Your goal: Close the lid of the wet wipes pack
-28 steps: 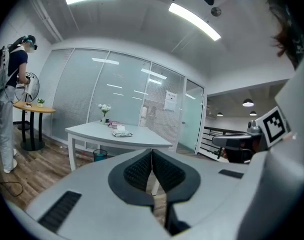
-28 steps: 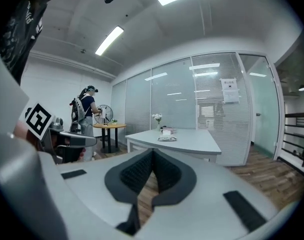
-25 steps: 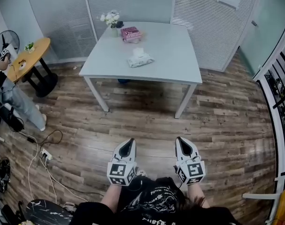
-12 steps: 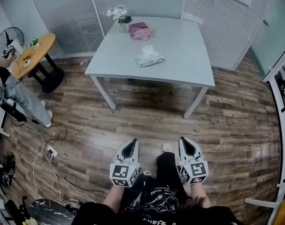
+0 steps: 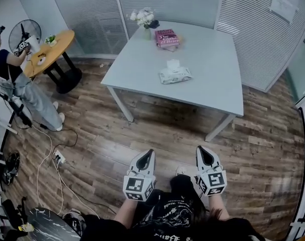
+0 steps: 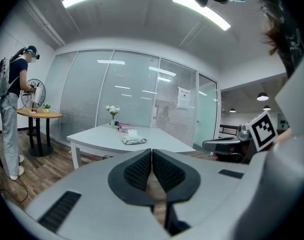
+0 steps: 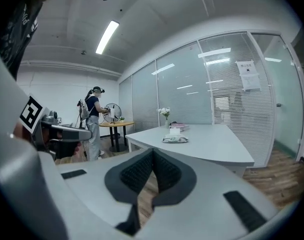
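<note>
The wet wipes pack [image 5: 175, 75] lies near the middle of the pale grey table [image 5: 217, 89], its lid standing up with a white wipe showing. It also appears small and far off as the wipes pack [image 6: 134, 140] in the left gripper view and the wipes pack [image 7: 175, 139] in the right gripper view. My left gripper [image 5: 148, 154] and right gripper [image 5: 203, 151] hang low over the wooden floor, well short of the table, both shut with nothing between the jaws.
A vase of white flowers [image 5: 144, 19] and a pink box [image 5: 167, 37] stand at the table's far end. A round wooden side table [image 5: 52, 51], a fan [image 5: 22, 34] and a standing person [image 5: 19, 84] are at left. Cables and a power strip [image 5: 58, 158] lie on the floor.
The view has moved forward and to the left, so the table and wipes pack sit closer and further right in the head view. Both grippers stay shut, held in front of me.
</note>
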The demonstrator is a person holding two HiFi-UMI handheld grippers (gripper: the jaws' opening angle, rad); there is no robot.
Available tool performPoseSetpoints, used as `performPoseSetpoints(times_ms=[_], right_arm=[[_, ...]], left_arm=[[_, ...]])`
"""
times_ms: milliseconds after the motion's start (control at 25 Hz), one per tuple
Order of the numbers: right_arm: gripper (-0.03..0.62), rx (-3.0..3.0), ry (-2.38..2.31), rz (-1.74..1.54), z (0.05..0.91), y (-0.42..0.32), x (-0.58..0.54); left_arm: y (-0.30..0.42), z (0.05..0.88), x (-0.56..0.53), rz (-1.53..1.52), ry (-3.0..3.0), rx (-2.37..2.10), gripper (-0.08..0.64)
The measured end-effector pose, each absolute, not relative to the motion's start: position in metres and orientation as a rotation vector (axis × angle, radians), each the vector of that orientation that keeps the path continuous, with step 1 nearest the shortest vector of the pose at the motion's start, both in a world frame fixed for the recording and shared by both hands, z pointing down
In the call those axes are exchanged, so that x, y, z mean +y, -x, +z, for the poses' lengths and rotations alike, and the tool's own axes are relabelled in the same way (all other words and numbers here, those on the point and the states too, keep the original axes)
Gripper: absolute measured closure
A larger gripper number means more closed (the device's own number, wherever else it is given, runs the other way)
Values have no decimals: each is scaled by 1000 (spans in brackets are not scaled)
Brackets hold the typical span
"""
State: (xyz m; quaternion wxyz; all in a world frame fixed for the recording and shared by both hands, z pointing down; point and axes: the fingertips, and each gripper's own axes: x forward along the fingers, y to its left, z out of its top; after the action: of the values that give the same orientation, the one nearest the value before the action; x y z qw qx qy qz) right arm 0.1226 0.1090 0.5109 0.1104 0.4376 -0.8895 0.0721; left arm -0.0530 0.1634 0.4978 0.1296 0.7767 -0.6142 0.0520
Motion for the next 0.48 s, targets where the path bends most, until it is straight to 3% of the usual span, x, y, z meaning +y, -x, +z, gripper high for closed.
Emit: performPoseSetpoints(times_ms=[480], right_arm=[[594, -2699, -1072, 165, 509, -144, 1]], left_arm=[[19, 496, 71, 119, -2135, -1919, 552]])
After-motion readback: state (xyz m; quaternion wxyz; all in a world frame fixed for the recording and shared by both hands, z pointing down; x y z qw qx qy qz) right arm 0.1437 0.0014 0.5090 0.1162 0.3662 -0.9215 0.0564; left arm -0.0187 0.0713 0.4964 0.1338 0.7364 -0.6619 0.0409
